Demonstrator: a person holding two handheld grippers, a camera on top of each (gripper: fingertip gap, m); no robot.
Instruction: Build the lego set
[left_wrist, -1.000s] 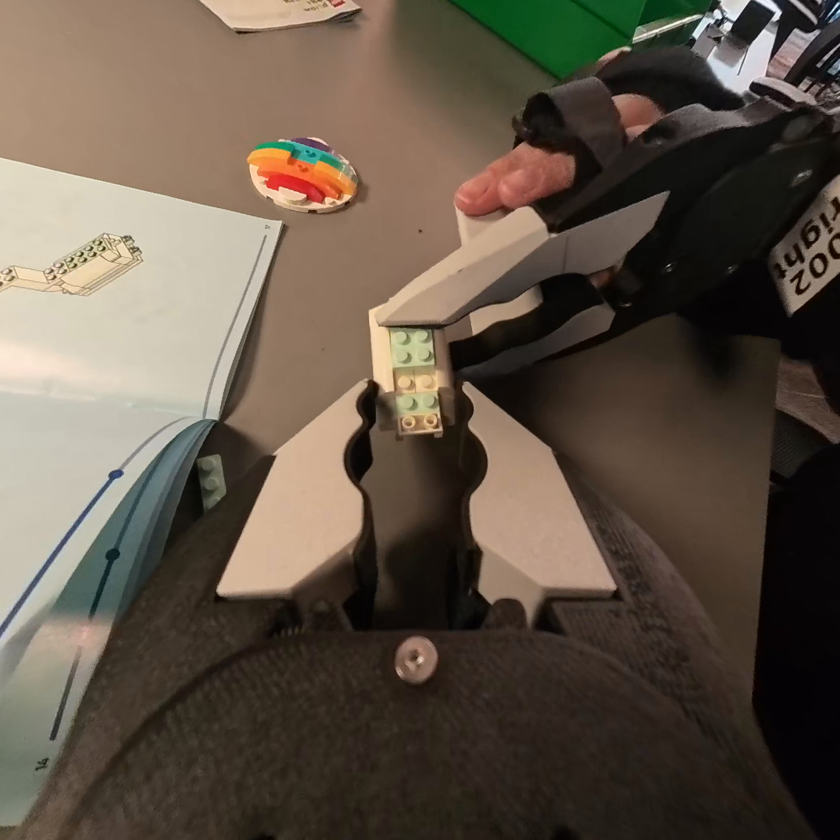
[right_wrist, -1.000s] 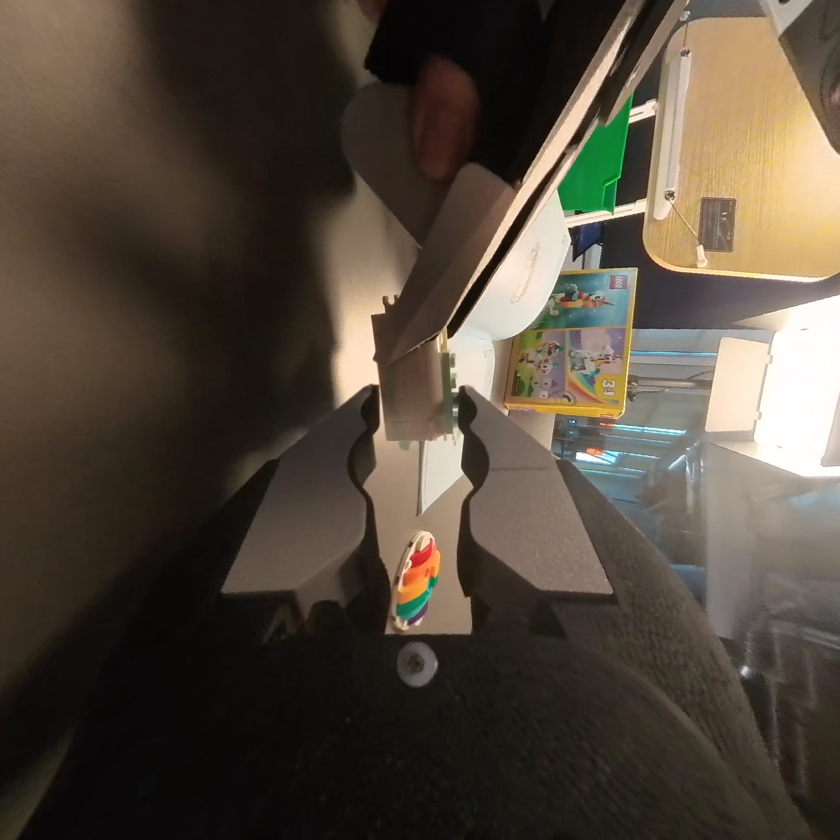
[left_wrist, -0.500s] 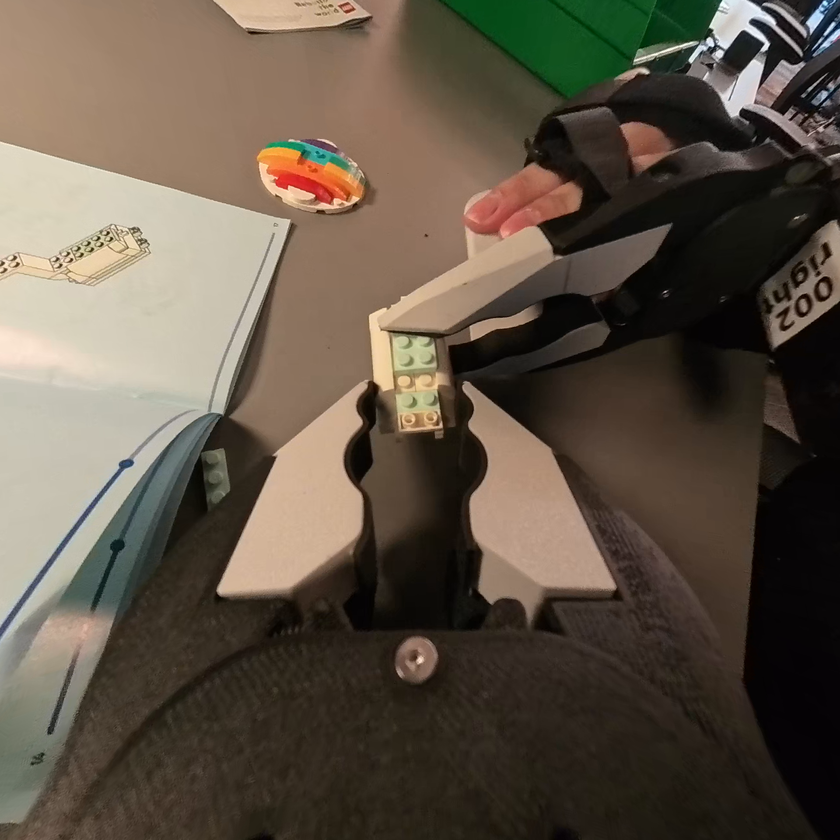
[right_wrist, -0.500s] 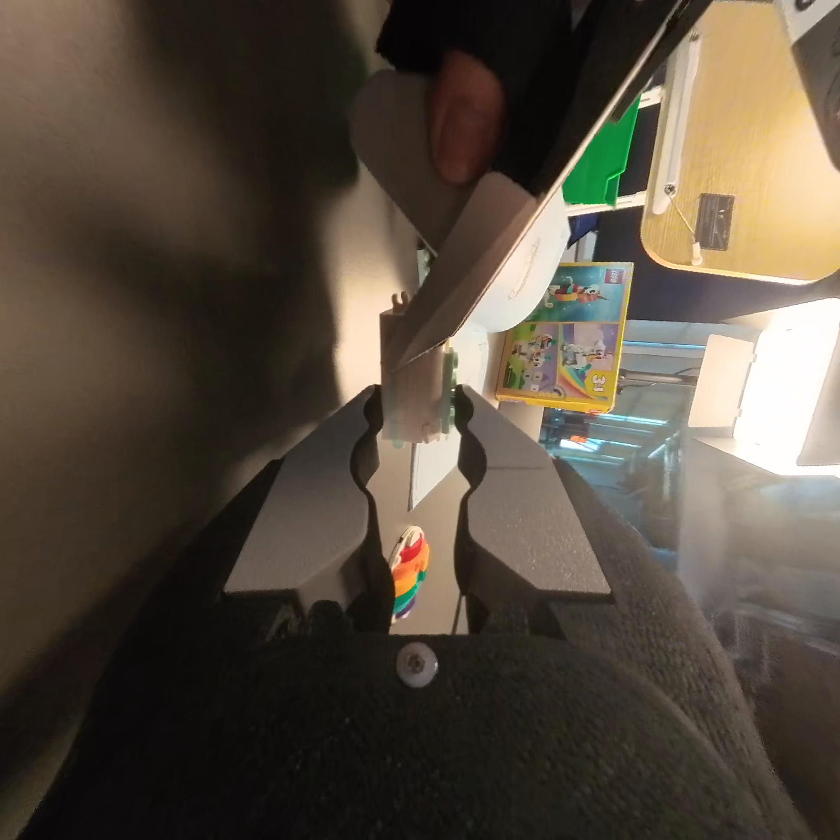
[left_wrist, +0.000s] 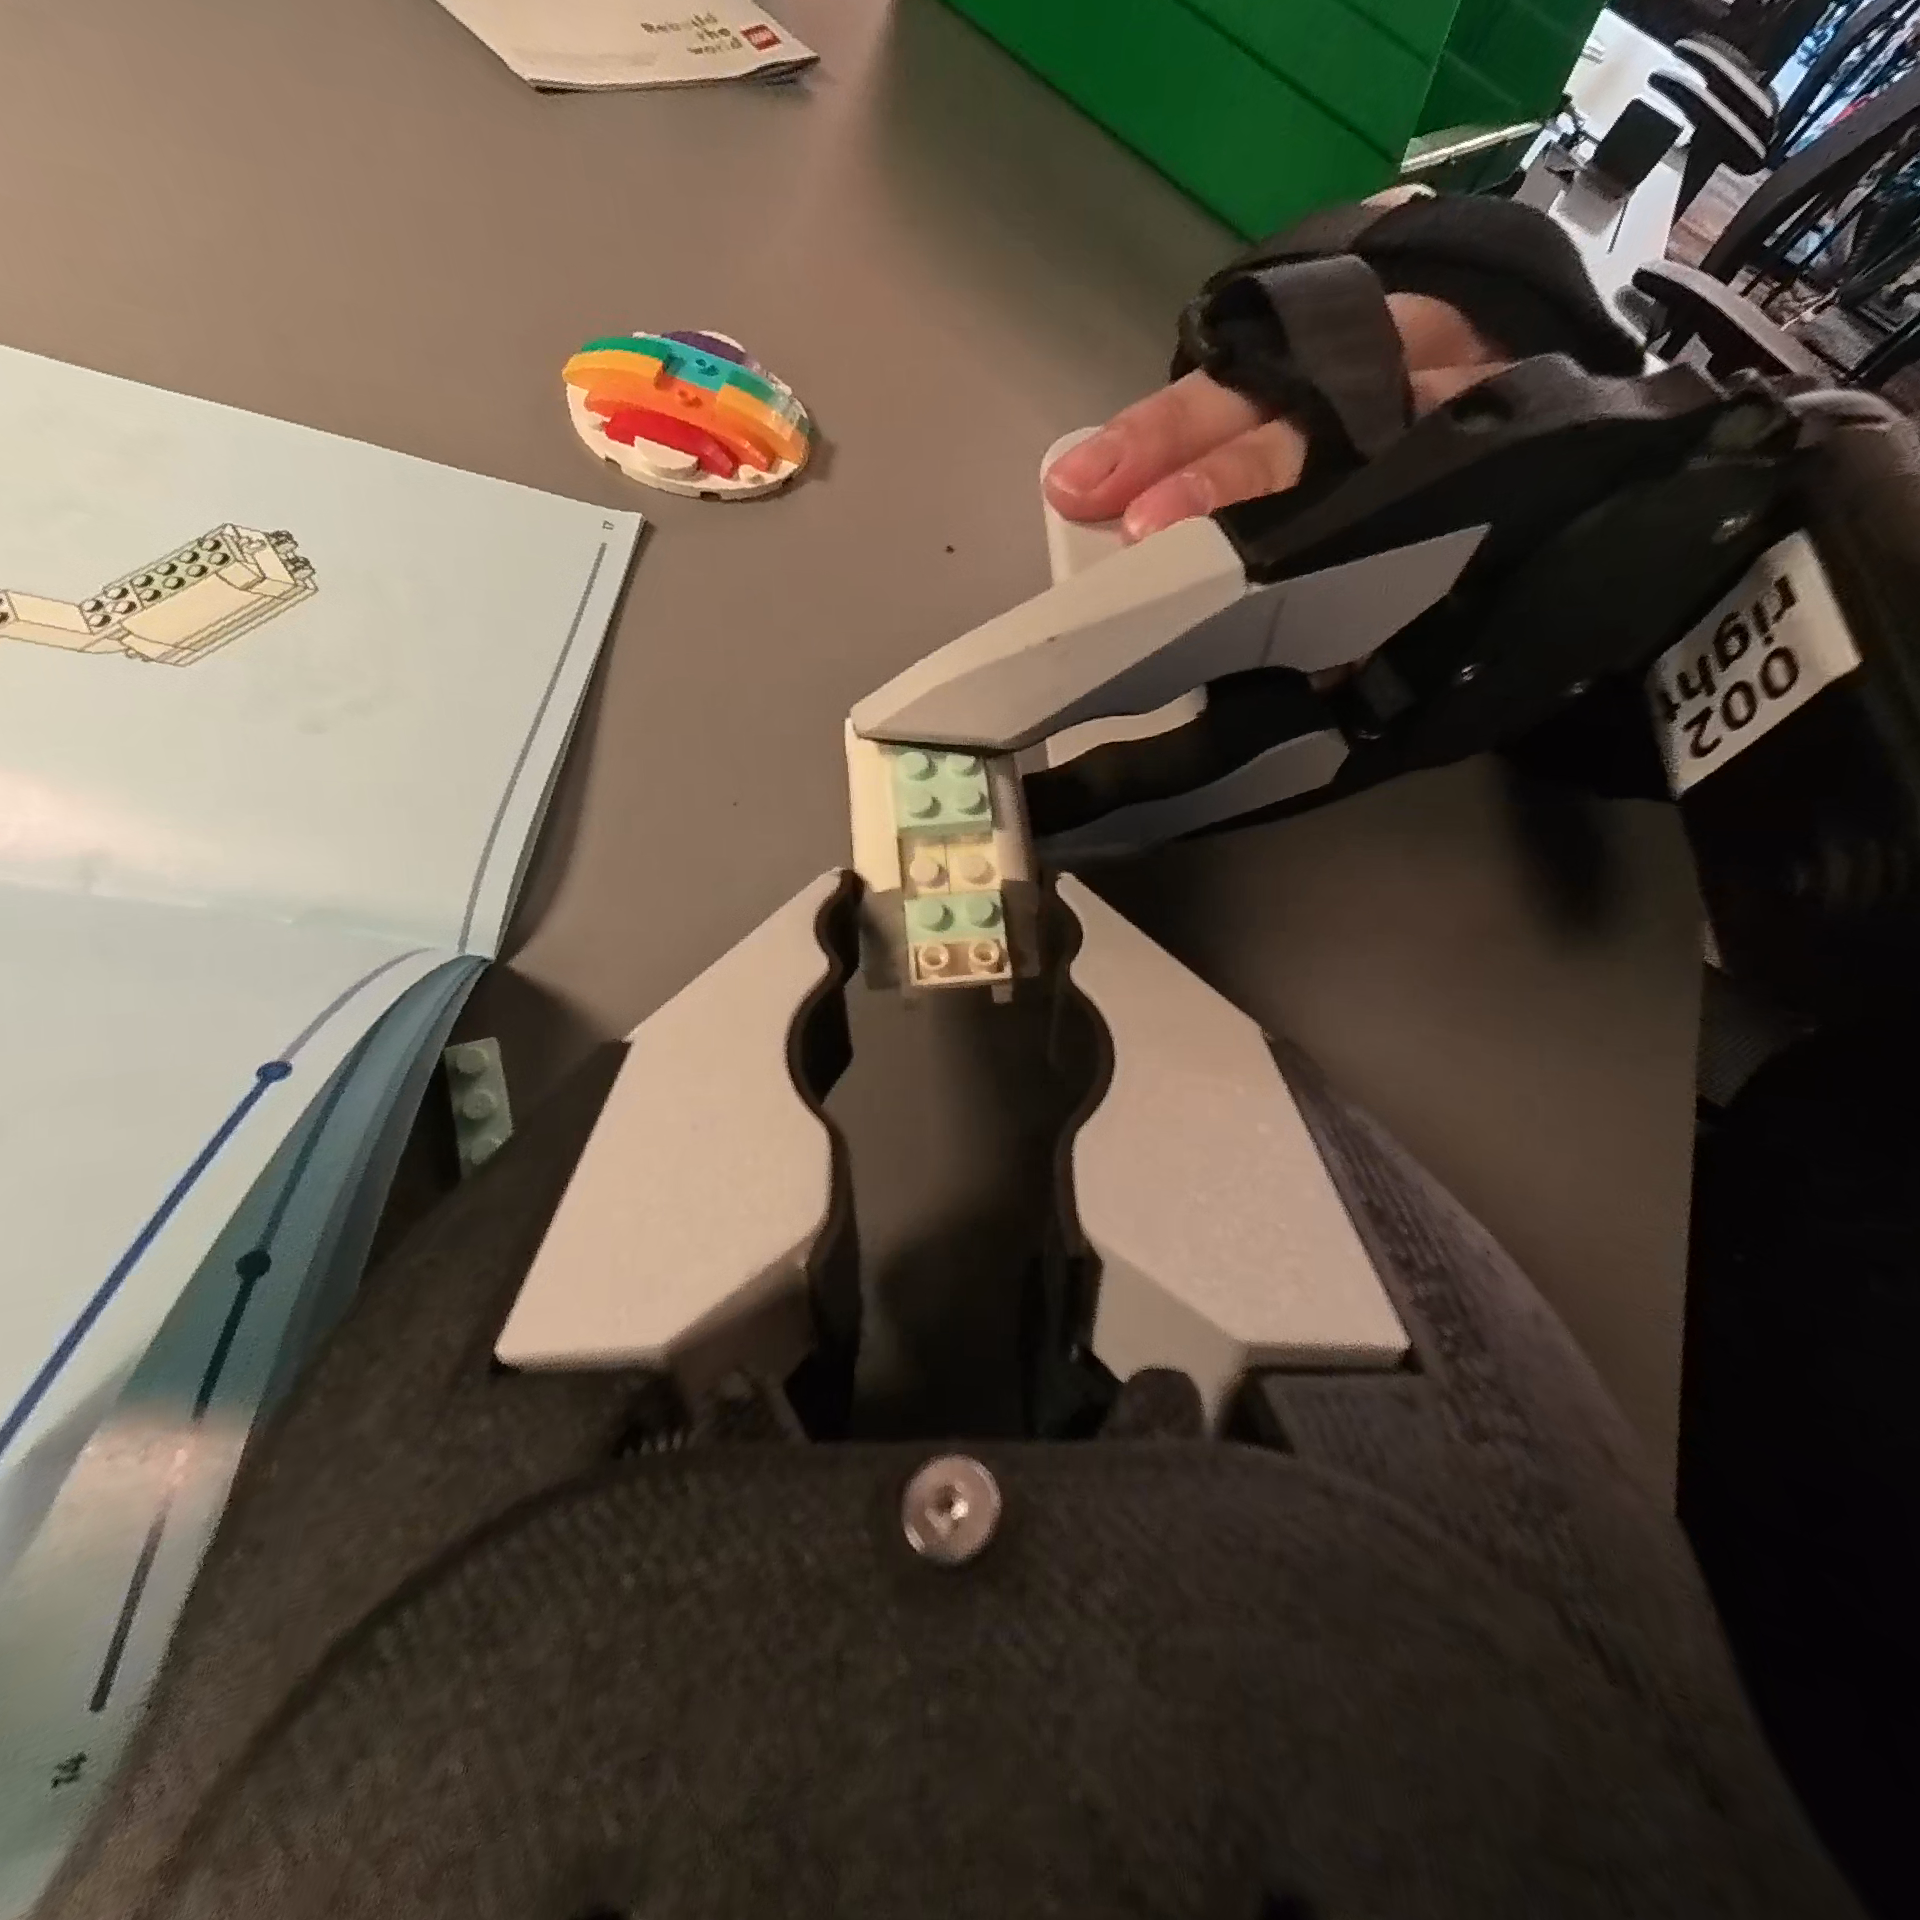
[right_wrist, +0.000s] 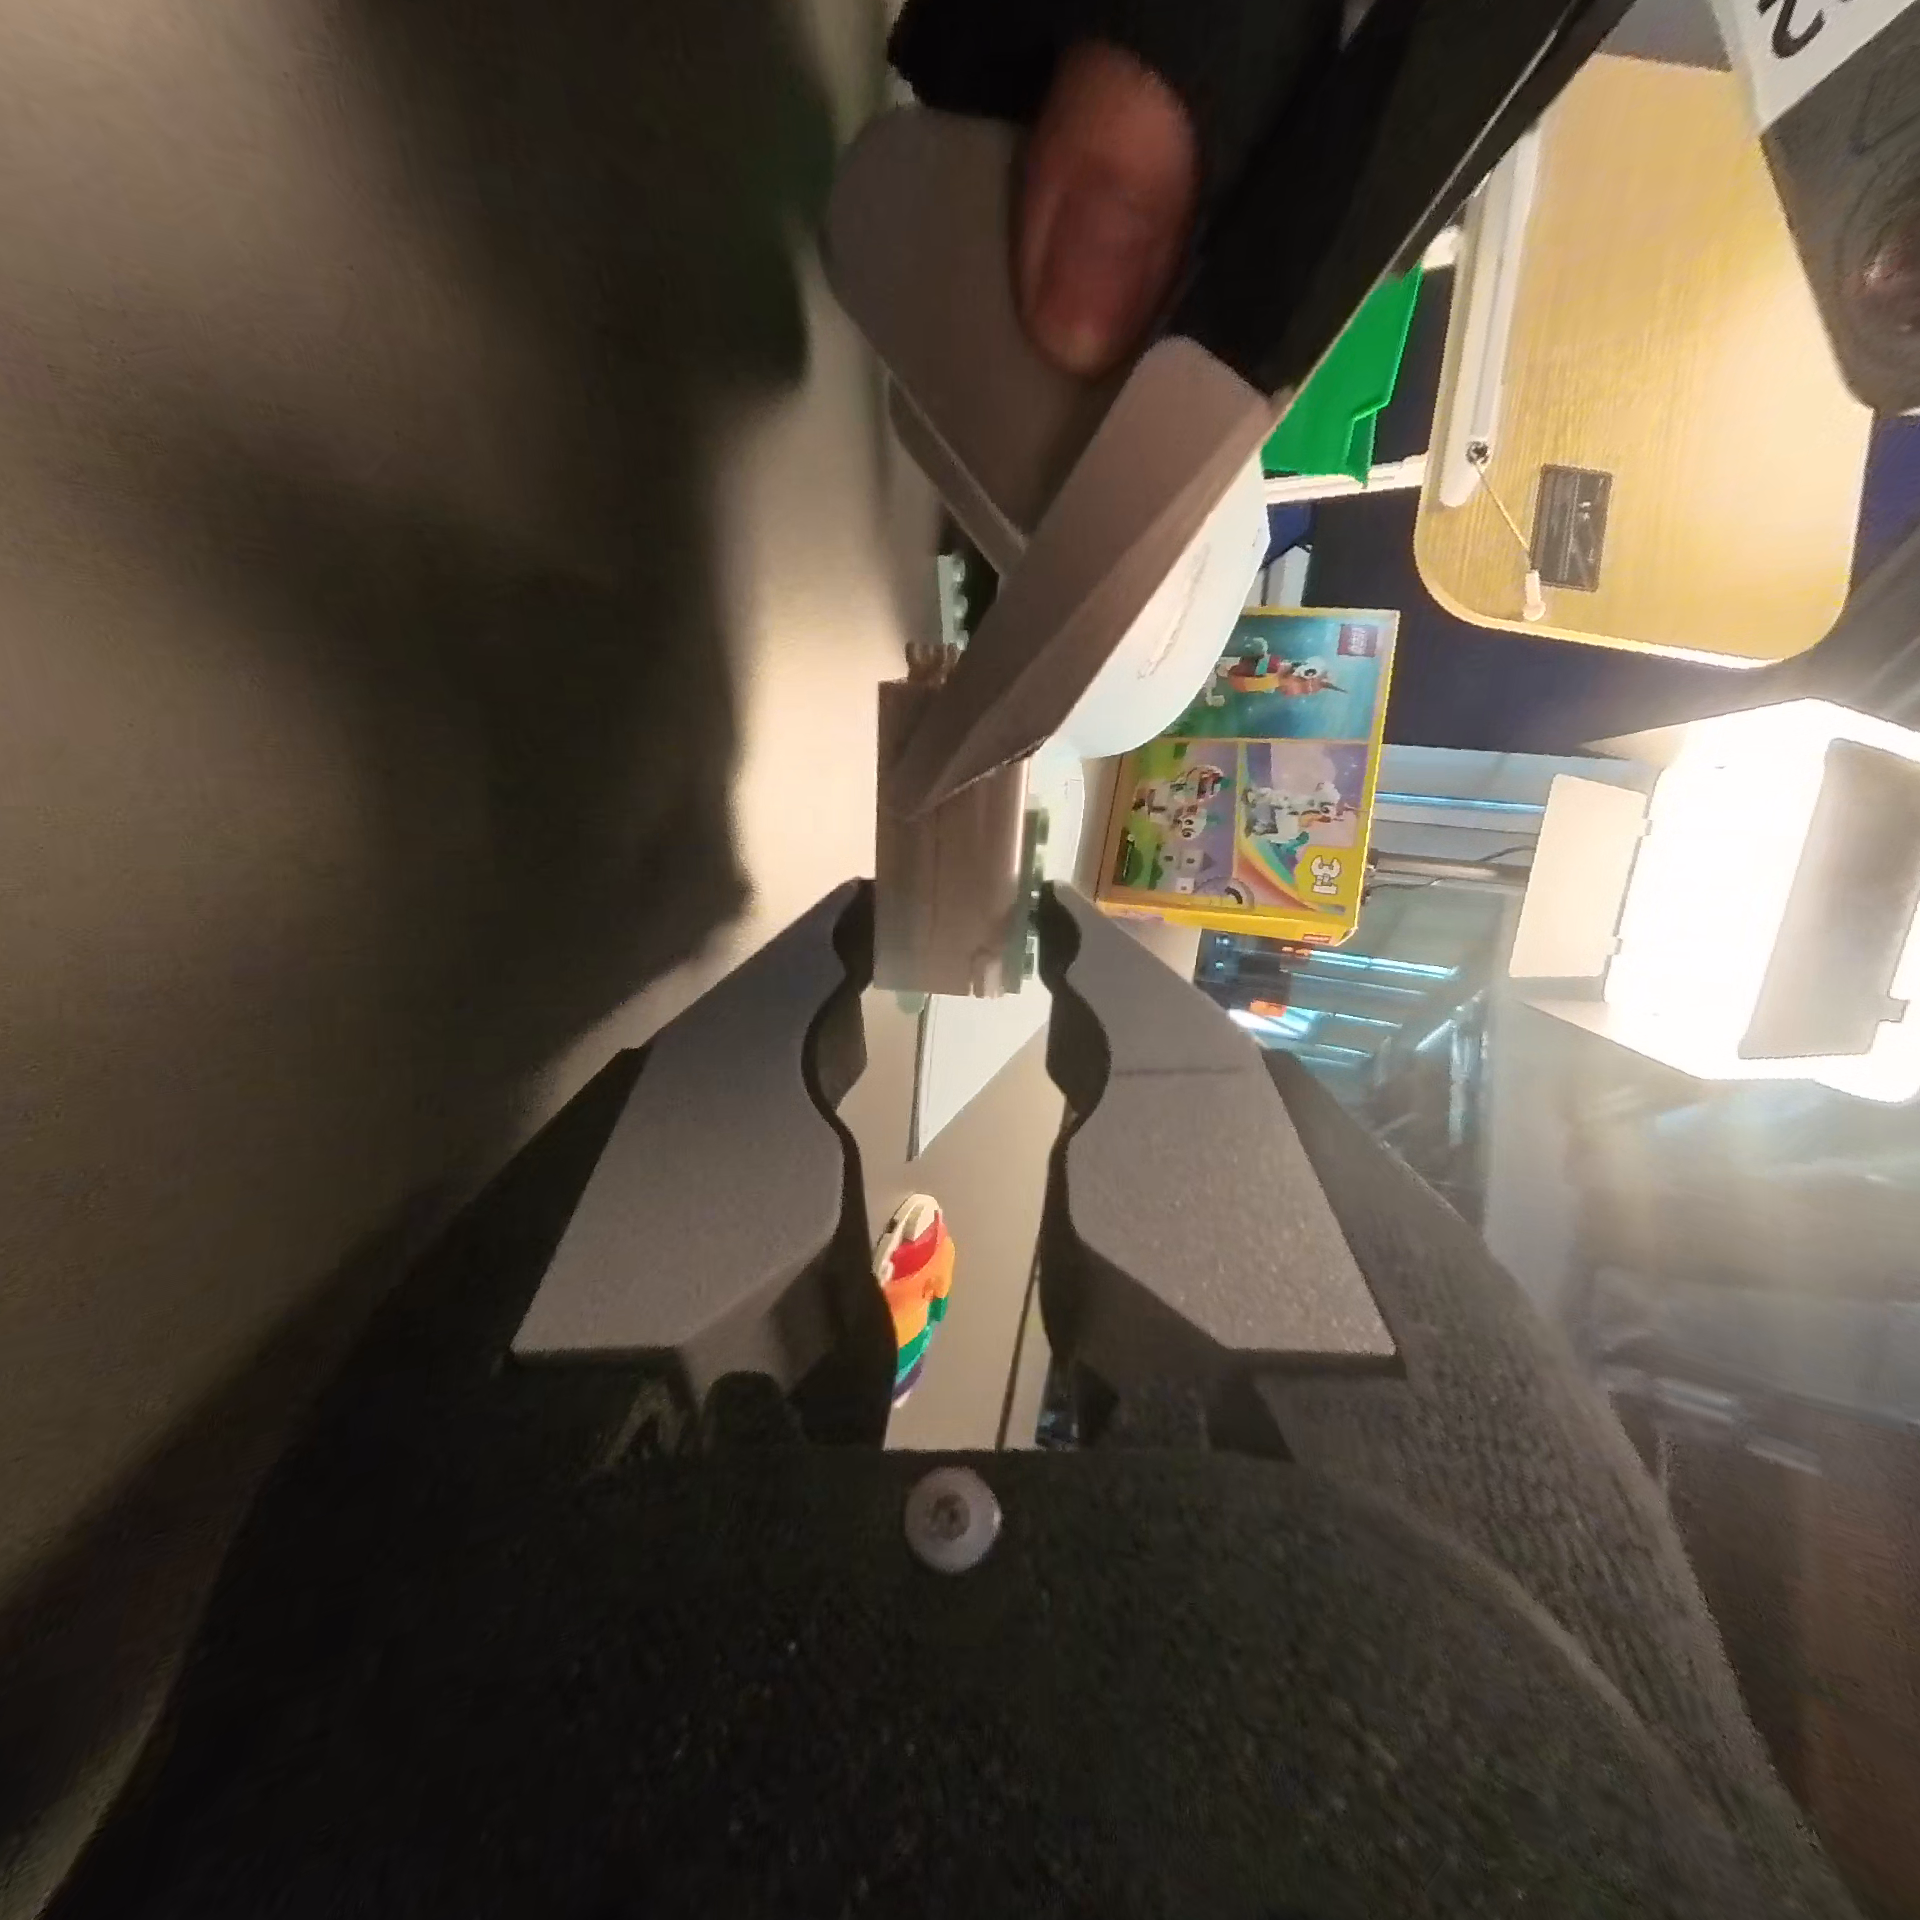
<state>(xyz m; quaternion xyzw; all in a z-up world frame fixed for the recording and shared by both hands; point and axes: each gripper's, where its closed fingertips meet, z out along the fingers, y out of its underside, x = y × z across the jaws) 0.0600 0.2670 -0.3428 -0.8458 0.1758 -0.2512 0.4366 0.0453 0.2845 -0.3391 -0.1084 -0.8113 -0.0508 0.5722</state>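
Note:
A small white and mint-green lego assembly (left_wrist: 951, 883) is held above the grey table (left_wrist: 416, 260) by both grippers. My left gripper (left_wrist: 954, 906) is shut on its near end, one fingertip on each side. My right gripper (left_wrist: 956, 774) comes in from the right and is shut on its far end, one finger above and one below. In the right wrist view, my right gripper (right_wrist: 951, 916) clamps the assembly (right_wrist: 951, 883). One of the left gripper's fingers (right_wrist: 1101, 603) crosses over it from above.
A rainbow lego piece on a round white plate (left_wrist: 686, 426) lies on the table beyond the grippers and shows in the right wrist view (right_wrist: 914, 1278). An open instruction booklet (left_wrist: 260, 727) lies left, with a mint plate (left_wrist: 478, 1107) by its edge. A leaflet (left_wrist: 665, 42), green bins (left_wrist: 1247, 94) and a yellow box (right_wrist: 1247, 769) stand farther back. Both grippers' tips are close together, under 4 cm apart. About 8 centimeters separates my left fingertips from the mint plate (left_wrist: 478, 1107). Look for it in the right wrist view (right_wrist: 952, 608) too.
Both grippers have stayed shut on the assembly. The right gripper has shifted slightly around it, and more of the assembly's far end shows in the right wrist view.

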